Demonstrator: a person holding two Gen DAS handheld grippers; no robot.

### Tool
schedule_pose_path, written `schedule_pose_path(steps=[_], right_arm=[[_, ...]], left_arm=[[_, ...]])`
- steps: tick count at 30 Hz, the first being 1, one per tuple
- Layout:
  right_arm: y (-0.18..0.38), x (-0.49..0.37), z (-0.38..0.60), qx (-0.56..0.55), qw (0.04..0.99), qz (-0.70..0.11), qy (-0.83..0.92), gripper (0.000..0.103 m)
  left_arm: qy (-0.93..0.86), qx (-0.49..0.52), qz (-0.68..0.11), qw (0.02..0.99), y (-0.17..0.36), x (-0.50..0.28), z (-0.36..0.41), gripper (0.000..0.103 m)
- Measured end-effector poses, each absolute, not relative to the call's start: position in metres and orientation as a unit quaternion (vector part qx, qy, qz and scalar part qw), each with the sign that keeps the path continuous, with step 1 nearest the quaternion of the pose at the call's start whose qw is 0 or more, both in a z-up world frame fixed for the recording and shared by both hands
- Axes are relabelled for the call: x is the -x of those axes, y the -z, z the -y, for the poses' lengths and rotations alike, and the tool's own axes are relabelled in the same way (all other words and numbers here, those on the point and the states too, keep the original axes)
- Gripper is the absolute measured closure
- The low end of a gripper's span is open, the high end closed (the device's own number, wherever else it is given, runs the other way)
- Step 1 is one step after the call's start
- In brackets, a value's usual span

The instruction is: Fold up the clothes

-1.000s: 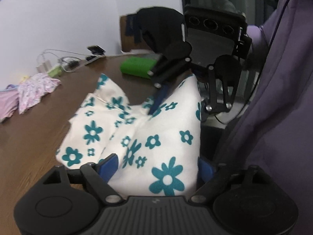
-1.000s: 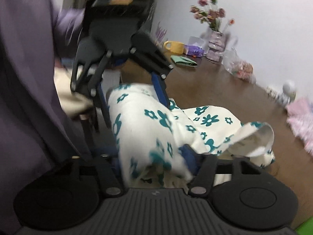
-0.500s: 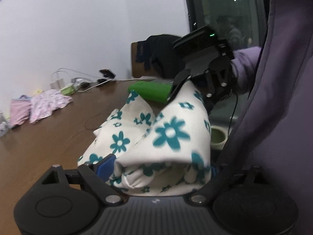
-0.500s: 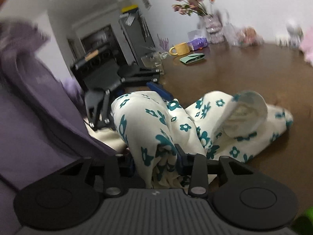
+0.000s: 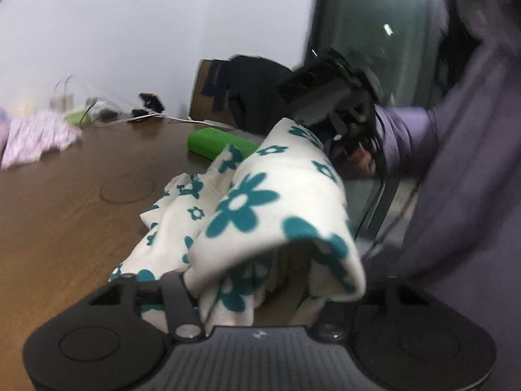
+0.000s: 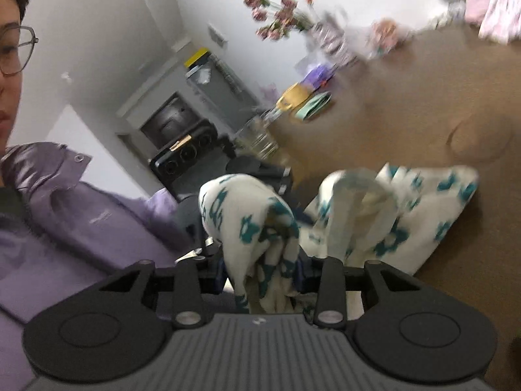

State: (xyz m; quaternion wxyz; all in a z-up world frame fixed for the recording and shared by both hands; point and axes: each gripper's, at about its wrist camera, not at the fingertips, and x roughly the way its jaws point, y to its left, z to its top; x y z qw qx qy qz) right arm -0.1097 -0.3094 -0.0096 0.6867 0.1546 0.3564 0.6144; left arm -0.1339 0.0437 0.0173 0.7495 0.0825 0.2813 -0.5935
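The floral garment (image 5: 260,215) lies bunched at the near edge of the brown table (image 5: 65,215), one end lifted off it between both grippers. The left gripper (image 5: 257,296) has its jaws closing, with a fold of the cloth between them. The right gripper (image 6: 265,280) has its jaws opening, with gathered cloth between them. A green block (image 5: 218,143) lies on the table beyond the garment.

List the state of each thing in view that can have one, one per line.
Floral garment: bunched, one edge lifted between both grippers, the rest on the table.
Left gripper: jaws closing, cloth between them.
Right gripper: jaws opening, cloth gathered between them.
Green block: lying flat on the table.
Pink clothes: lying loosely, unfolded.
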Motion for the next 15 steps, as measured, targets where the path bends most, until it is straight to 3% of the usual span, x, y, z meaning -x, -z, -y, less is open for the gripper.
schedule_pose_path(steps=[2, 3, 4, 5, 6, 8, 10, 12, 15], right_arm=[[0.003, 0.111, 0.313, -0.153, 0.716, -0.334, -0.593, 0.048], [0.0, 0.116, 0.316, -0.147, 0.735, -0.319, -0.58, 0.038], [0.0, 0.12, 0.318, -0.136, 0.762, -0.299, -0.557, 0.017], [0.0, 0.125, 0.321, -0.126, 0.789, -0.279, -0.532, 0.012], [0.005, 0.123, 0.322, -0.14, 0.798, -0.279, -0.516, 0.014], [0.016, 0.115, 0.324, -0.193, 0.799, -0.298, -0.486, 0.049], [0.025, 0.108, 0.326, -0.254, 0.792, -0.313, -0.459, 0.067], [0.024, 0.11, 0.325, -0.256, 0.815, -0.303, -0.422, 0.08], [0.028, 0.11, 0.325, -0.286, 0.831, -0.305, -0.366, 0.084]], left_arm=[[0.585, -0.017, -0.311, 0.749, -0.014, 0.119, -0.051, 0.06], [0.579, 0.008, -0.324, 0.748, -0.011, 0.112, -0.053, 0.06], [0.573, 0.028, -0.335, 0.747, -0.009, 0.105, -0.054, 0.06], [0.569, 0.039, -0.344, 0.746, -0.007, 0.1, -0.054, 0.06], [0.565, 0.051, -0.355, 0.743, -0.007, 0.095, -0.054, 0.06], [0.55, 0.08, -0.385, 0.737, -0.009, 0.082, -0.052, 0.059], [0.52, 0.116, -0.412, 0.739, -0.012, 0.067, -0.053, 0.052], [0.486, 0.156, -0.436, 0.741, -0.011, 0.054, -0.057, 0.041], [0.436, 0.203, -0.434, 0.762, -0.012, 0.044, -0.069, 0.037]])
